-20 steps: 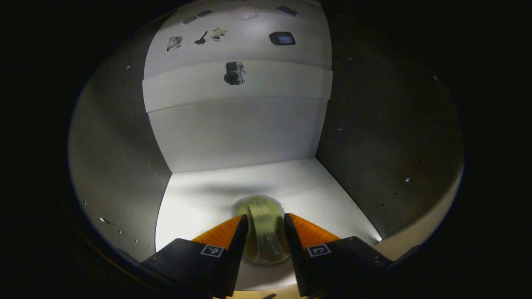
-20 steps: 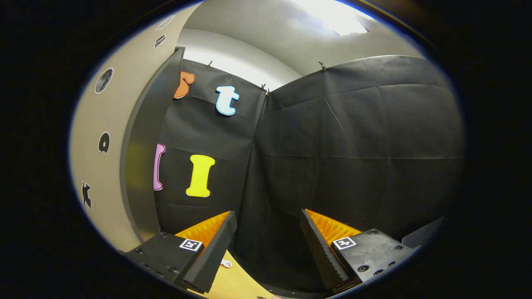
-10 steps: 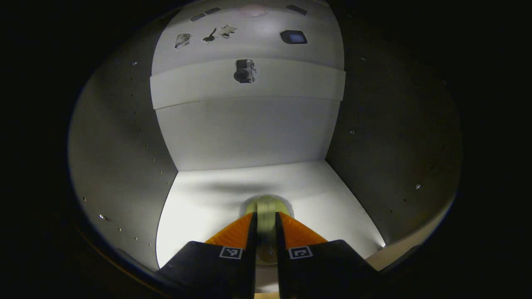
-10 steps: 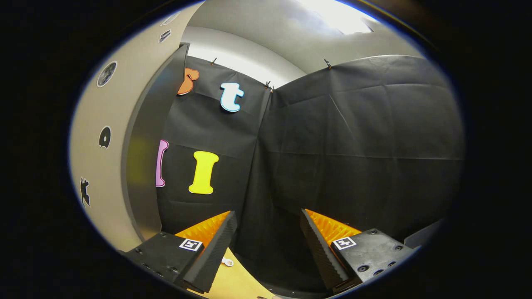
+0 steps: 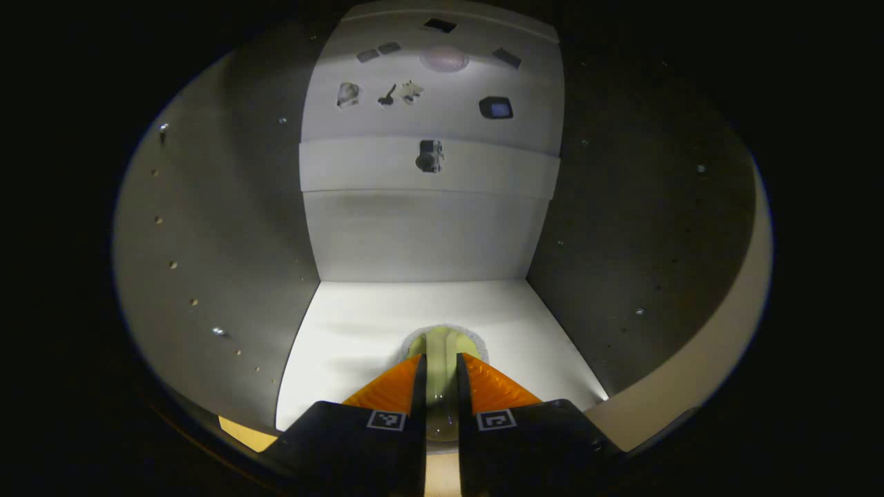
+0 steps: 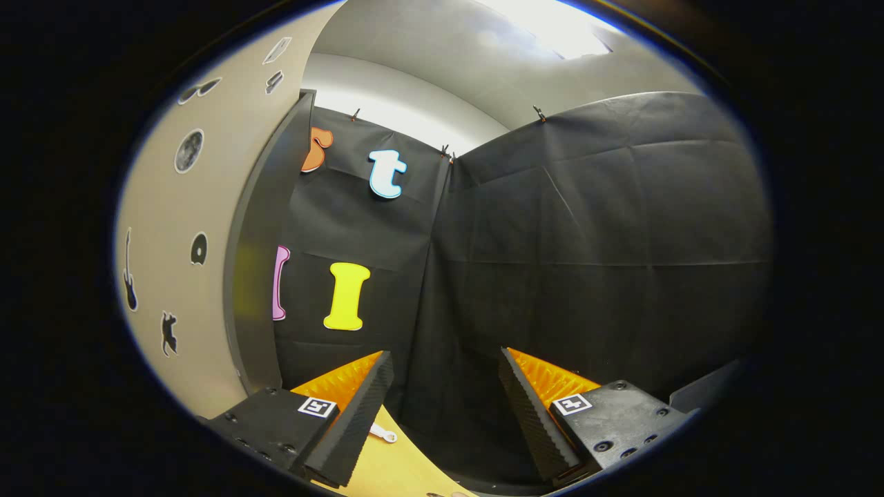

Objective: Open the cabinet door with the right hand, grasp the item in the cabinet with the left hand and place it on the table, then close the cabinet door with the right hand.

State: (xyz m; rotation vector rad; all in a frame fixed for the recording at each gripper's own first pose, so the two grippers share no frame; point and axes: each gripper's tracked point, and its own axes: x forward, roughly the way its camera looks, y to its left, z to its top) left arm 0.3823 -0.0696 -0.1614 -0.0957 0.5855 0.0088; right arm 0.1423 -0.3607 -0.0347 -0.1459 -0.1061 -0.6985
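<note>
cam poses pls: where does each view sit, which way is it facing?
Left gripper view: rides the left gripper, facing into the cabinet interior; its fingers grip a yellow-green item on the white shelf.
Right gripper view: rides the right gripper, facing the booth's black cloth wall, fingers apart above the table; cabinet door at left.
Shared: only the cabinet.

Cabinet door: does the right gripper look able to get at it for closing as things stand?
Probably yes. The right gripper is open with nothing held, and the cabinet door stands open just to its left, with nothing visible between them.
</note>
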